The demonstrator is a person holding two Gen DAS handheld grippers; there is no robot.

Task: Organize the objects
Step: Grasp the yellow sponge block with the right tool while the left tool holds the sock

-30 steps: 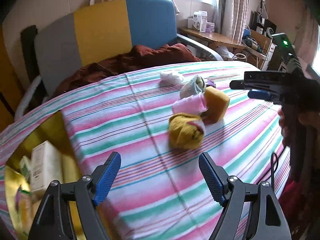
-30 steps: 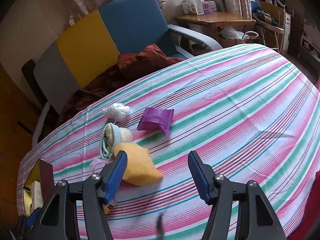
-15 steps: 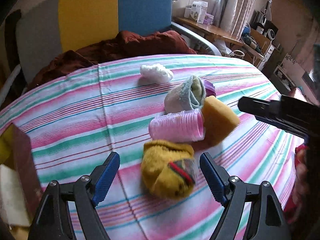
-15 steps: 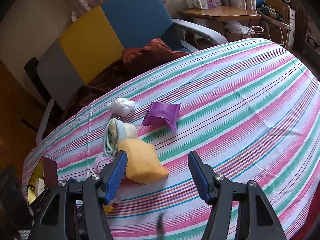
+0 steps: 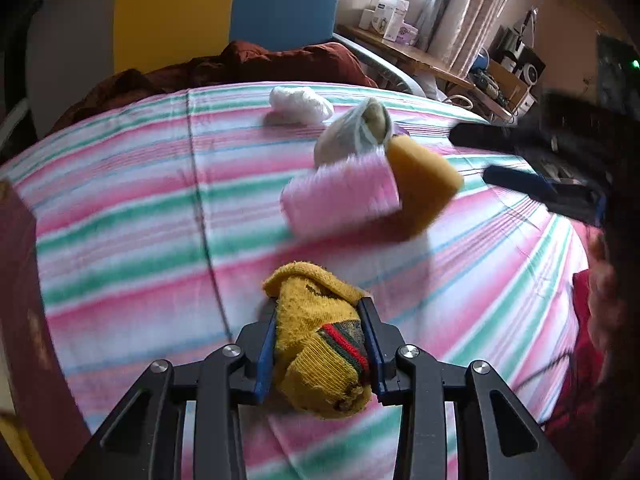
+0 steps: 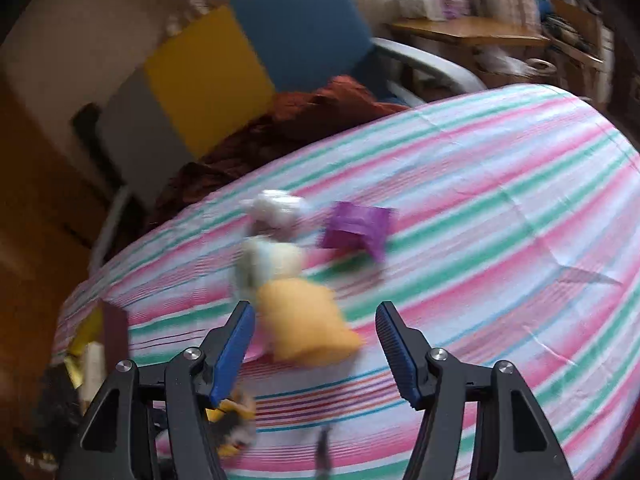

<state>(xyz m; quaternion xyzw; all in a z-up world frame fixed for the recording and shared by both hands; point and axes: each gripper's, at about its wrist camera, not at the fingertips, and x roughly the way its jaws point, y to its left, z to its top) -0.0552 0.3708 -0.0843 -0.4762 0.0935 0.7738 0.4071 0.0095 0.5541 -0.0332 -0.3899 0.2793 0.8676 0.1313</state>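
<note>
My left gripper (image 5: 320,320) is shut on a mustard yellow sock (image 5: 320,348) with a red and green band, low over the striped tablecloth (image 5: 140,220). Beyond it lie a pink roller (image 5: 344,196), an orange sponge (image 5: 424,188), a grey-green sock roll (image 5: 356,128) and a white wad (image 5: 300,102). My right gripper (image 6: 314,330) is open and empty, just in front of the orange sponge (image 6: 308,328). The right wrist view also shows a purple pouch (image 6: 358,228), the sock roll (image 6: 266,264) and the white wad (image 6: 276,208).
A dark red box edge (image 5: 24,300) stands at the table's left side. A yellow, blue and grey armchair (image 6: 256,60) with a brown blanket (image 5: 256,64) stands behind the table. A wooden desk (image 6: 468,32) with boxes is at the back right.
My left gripper moved forward and shut on the yellow sock. The right gripper stayed open and moved a little closer to the sponge; its view is now blurred by motion.
</note>
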